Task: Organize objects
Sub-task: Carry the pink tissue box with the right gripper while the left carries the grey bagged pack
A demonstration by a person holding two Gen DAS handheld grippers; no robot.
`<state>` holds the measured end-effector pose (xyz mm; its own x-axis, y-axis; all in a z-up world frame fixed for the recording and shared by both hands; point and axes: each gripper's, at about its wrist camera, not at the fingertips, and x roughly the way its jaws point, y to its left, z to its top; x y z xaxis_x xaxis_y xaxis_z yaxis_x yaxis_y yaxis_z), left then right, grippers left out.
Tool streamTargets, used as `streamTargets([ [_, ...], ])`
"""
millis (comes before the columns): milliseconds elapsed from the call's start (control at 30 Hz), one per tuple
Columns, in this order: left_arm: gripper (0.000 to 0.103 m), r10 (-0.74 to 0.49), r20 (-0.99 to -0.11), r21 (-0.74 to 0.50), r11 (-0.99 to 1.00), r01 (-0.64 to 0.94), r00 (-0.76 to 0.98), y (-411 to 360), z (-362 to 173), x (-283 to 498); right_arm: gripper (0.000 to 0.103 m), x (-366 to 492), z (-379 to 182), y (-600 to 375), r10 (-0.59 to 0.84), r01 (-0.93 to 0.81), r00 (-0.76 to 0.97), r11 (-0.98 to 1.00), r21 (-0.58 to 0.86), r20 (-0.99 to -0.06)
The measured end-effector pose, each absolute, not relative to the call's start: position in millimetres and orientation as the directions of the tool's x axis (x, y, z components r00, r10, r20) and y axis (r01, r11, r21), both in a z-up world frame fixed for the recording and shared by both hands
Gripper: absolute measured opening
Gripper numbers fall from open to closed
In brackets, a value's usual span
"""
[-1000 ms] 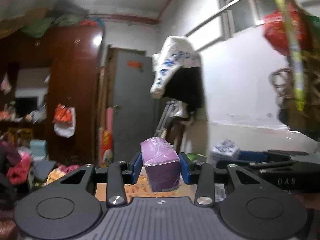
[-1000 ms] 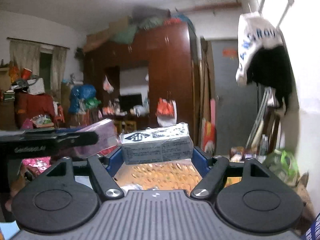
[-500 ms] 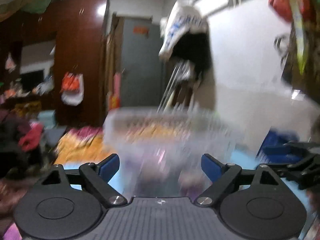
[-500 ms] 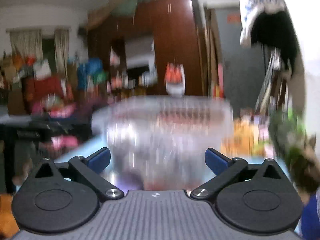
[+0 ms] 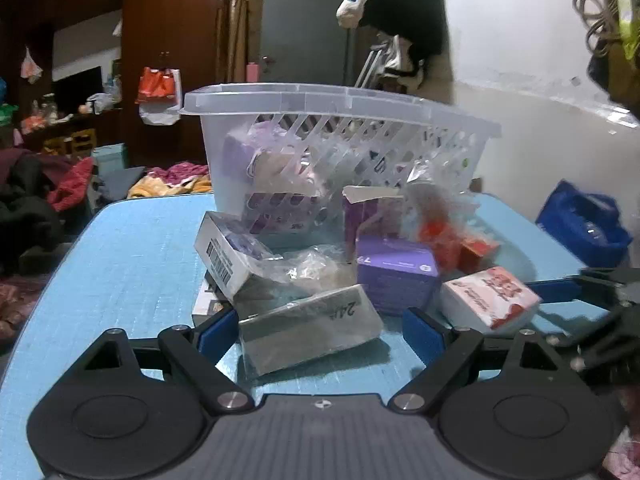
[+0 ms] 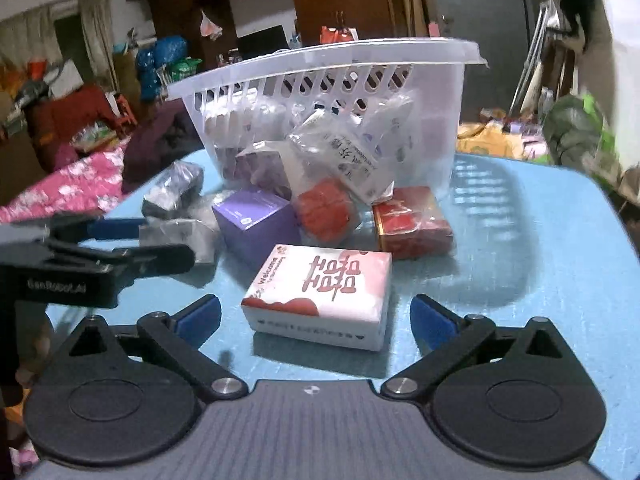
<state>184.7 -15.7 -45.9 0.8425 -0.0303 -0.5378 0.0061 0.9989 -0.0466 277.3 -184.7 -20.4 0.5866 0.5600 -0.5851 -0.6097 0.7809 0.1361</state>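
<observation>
A clear slotted plastic basket (image 5: 340,98) (image 6: 320,54) stands on the blue table (image 5: 132,264) with packs inside it. Loose boxes lie in front of it. My left gripper (image 5: 320,330) is open low over the table, and a grey wrapped pack (image 5: 310,330) lies between its fingers untouched. My right gripper (image 6: 316,318) is open too, around a white and pink box (image 6: 320,292) (image 5: 490,296) that its pads do not touch. A purple box (image 5: 394,276) (image 6: 256,220) sits between the two packs.
A white barcode box (image 5: 228,252) leans at the left of the pile. A red box (image 6: 412,220) and a red round pack (image 6: 326,212) lie near the basket's front. Each gripper shows in the other's view, close beside it. Cluttered room beyond the table edges.
Both grippers were raised and shut, the left on a purple box, the right on a white box. Both let go, opened wide and sank towards the table in front of the basket.
</observation>
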Motion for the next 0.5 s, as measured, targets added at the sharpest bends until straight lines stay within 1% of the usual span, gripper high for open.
streamTargets([
  [100,0.091,0.005,-0.562,-0.044,0.998,-0.036,0.827,-17.9,-47.6,193.7,0.101,274.5,-21.4,-187.6,0.557,-0.613,0.595,0.781,0.122,-0.579],
  [167,0.091,0.011,-0.586,-0.027,0.999,-0.034,0.81,-21.6,-50.2,199.3,0.1,273.7,-21.8,-187.2,0.548,-0.606,0.603,0.787,0.115,-0.58],
  [200,0.087,0.008,-0.596,-0.022,0.999,-0.026,0.803,-22.9,-51.4,200.9,0.099,273.4,-22.0,-186.6,0.538,-0.599,0.61,0.794,0.107,-0.582],
  [267,0.086,0.004,-0.591,-0.022,1.0,-0.022,0.806,-23.2,-51.0,198.5,0.095,271.4,-22.2,-184.1,0.513,-0.586,0.629,0.807,0.077,-0.585],
  [300,0.086,-0.001,-0.588,-0.029,0.999,-0.019,0.809,-22.4,-50.4,197.7,0.091,270.2,-22.1,-183.3,0.501,-0.58,0.638,0.812,0.063,-0.585],
  [333,0.085,-0.011,-0.581,-0.041,0.999,-0.016,0.814,-20.6,-50.1,196.2,0.079,268.0,-22.0,-183.3,0.502,-0.582,0.644,0.811,0.057,-0.577],
  [367,0.085,-0.029,-0.566,-0.061,0.998,-0.008,0.824,-18.1,-49.6,193.3,0.077,265.8,-22.3,-184.0,0.51,-0.586,0.649,0.809,0.057,-0.564],
  [433,0.085,-0.113,-0.503,-0.13,0.99,0.055,0.857,-9.6,-48.2,183.5,0.077,262.7,-22.2,-186.1,0.495,-0.564,0.674,0.824,0.051,-0.548],
  [500,0.085,-0.174,-0.413,-0.183,0.977,0.105,0.894,-0.3,-47.2,169.4,0.077,256.8,-20.3,-193.7,0.527,-0.573,0.692,0.817,0.07,-0.494],
])
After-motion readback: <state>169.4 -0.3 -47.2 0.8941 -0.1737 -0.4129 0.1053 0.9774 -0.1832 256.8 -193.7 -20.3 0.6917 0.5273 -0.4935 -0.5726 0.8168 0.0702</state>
